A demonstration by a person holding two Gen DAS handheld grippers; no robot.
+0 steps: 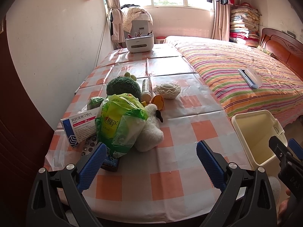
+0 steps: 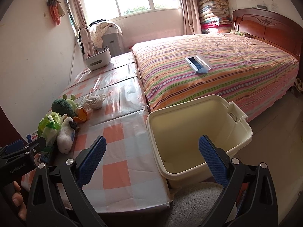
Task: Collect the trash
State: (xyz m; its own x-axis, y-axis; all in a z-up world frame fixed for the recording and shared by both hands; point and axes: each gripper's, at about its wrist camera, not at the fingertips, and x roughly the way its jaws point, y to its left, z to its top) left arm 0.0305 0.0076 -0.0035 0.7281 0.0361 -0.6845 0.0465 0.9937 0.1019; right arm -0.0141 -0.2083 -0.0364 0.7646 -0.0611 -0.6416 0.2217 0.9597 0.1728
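Your left hand-held gripper [image 1: 151,162] hangs wide and empty over the near bench [image 1: 151,179]. Just beyond its left finger, the green wrapper [image 1: 121,121] leans between the pill box [image 1: 79,126] and plush duck [image 1: 151,130]. Your right hand-held gripper [image 2: 151,160], also wide, straddles the cream bin [image 2: 198,132] beside the bench edge.

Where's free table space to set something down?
Bare checked cloth runs from the white plush to the table edge by the cream bin, and past the lace bowl to the white organizer. Crowded around the green bag.
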